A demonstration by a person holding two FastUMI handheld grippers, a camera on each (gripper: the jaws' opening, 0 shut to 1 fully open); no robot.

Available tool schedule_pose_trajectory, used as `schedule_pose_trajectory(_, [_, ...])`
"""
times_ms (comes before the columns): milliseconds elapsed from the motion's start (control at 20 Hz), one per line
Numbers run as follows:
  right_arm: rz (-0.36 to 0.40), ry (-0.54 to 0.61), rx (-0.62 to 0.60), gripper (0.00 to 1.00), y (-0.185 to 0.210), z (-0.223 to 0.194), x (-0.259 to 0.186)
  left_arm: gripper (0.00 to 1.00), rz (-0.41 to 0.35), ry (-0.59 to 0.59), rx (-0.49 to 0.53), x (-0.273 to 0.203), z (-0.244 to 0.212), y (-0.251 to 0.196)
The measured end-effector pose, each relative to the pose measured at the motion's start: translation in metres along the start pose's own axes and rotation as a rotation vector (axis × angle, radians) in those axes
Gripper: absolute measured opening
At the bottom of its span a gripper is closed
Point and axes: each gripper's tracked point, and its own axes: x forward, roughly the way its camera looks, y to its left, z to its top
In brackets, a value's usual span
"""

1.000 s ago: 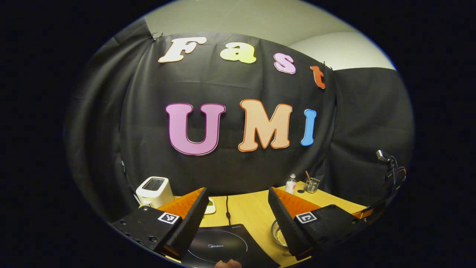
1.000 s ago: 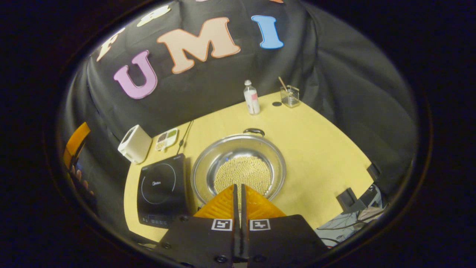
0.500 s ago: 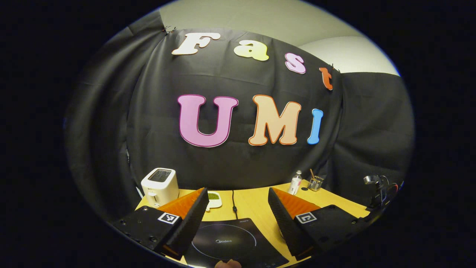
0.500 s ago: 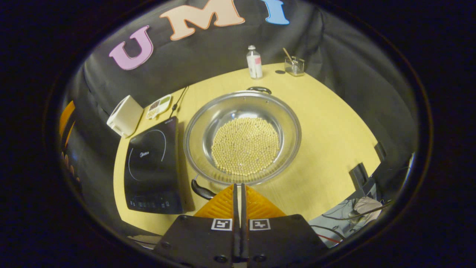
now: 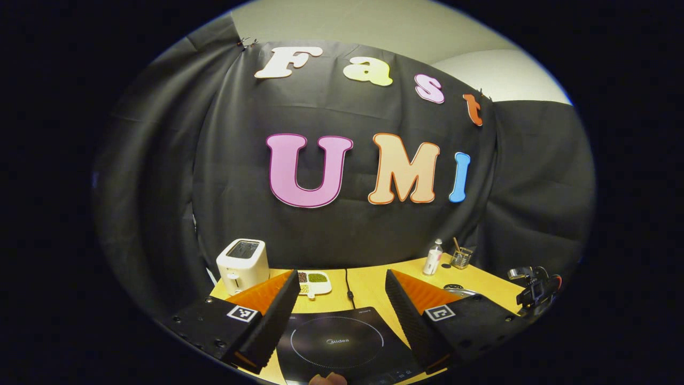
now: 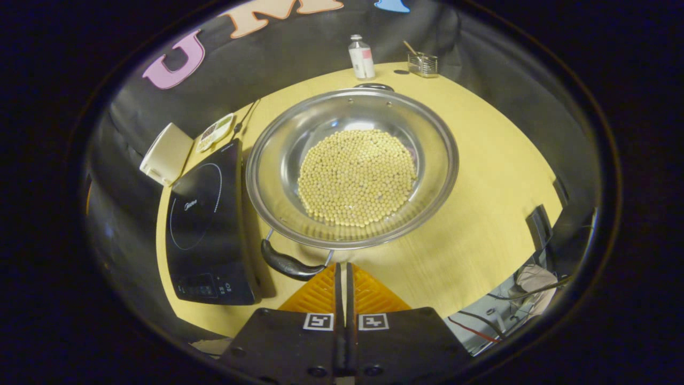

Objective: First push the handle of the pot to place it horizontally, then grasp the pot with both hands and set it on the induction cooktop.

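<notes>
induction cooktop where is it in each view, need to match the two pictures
Left gripper view: the induction cooktop lies at bottom centre, between the left gripper's open fingers.
Right gripper view: the cooktop lies at lower left, beside the pot of beans, above and left of the shut right gripper.
Shared landmark: the white toaster, behind the cooktop and to its left in both views.

left gripper (image 5: 342, 313): black angular finger mounts, ribbed wedge fingers, a square black-and-white marker on each mount, round screws on the left mount
right gripper (image 6: 342, 278): black mounts, twin square markers, two screws at bottom
</notes>
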Motion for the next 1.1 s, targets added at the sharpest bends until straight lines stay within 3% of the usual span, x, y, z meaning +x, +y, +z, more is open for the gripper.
schedule_pose_trajectory(450, [0.035, 0.010, -0.076, 0.03, 0.033, 0.004, 0.007, 0.98, 0.016, 0.017, -0.008, 0.001, -0.008, 0.007])
schedule_pose_trajectory(750, [0.110, 0.016, -0.008, 0.03, 0.071, 0.018, 0.010, 0.98, 0.026, 0.027, -0.011, 0.001, -0.012, 0.009])
schedule_pose_trajectory(900, [0.123, 0.006, -0.039, 0.00, 0.086, 0.023, 0.014, 0.97, 0.029, 0.034, -0.016, 0.002, -0.013, 0.010])
schedule_pose_trajectory(1100, [0.142, 0.001, -0.042, 0.03, 0.104, 0.031, 0.021, 0.97, 0.033, 0.036, -0.010, 0.003, -0.013, 0.012])
